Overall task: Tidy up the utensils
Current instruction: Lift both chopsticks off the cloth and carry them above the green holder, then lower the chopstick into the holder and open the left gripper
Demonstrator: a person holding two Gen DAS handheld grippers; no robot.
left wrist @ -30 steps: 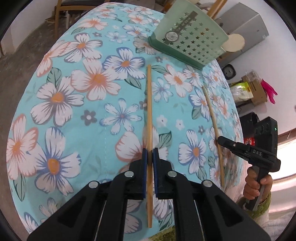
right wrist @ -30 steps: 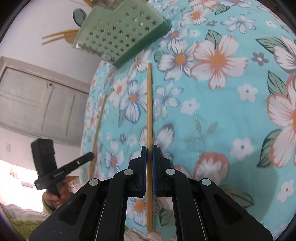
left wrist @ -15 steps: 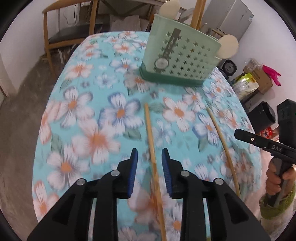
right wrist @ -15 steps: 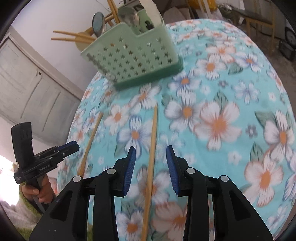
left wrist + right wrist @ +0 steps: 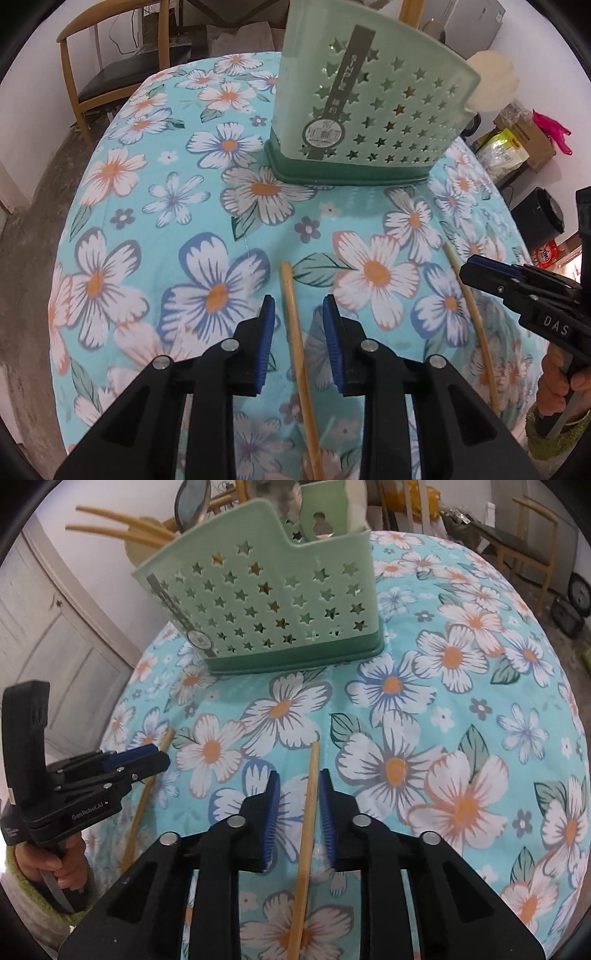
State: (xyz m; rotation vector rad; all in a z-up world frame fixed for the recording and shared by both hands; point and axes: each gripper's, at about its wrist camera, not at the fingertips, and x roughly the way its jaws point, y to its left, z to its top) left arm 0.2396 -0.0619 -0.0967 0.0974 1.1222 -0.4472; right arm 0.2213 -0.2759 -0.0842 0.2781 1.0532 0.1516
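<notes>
Currently both grippers are sitting low over the table (image 5: 155,206), which is wearing a turquoise floral cloth. Left gripper (image 5: 298,328) has its jaws spread apart, gripping nothing; one chopstick (image 5: 295,332) is lying flat on the cloth in the gap between the blue pads (image 5: 266,332), touching neither. Right gripper (image 5: 297,805) is the same: jaws apart, empty, with the other chopstick (image 5: 309,812) lying between its fingers, clear of both. In the left view, the right gripper (image 5: 476,271) is showing at the right edge, over that second chopstick (image 5: 471,317). The two sticks are lying well apart, roughly parallel, both pointing toward the green star-punched utensil basket (image 5: 266,602), which is standing upright further back on the table. Spoons (image 5: 192,498) and more chopsticks (image 5: 122,524) are sticking out of the basket's top. A wooden chair (image 5: 92,59) is standing beyond the far edge of the table.
</notes>
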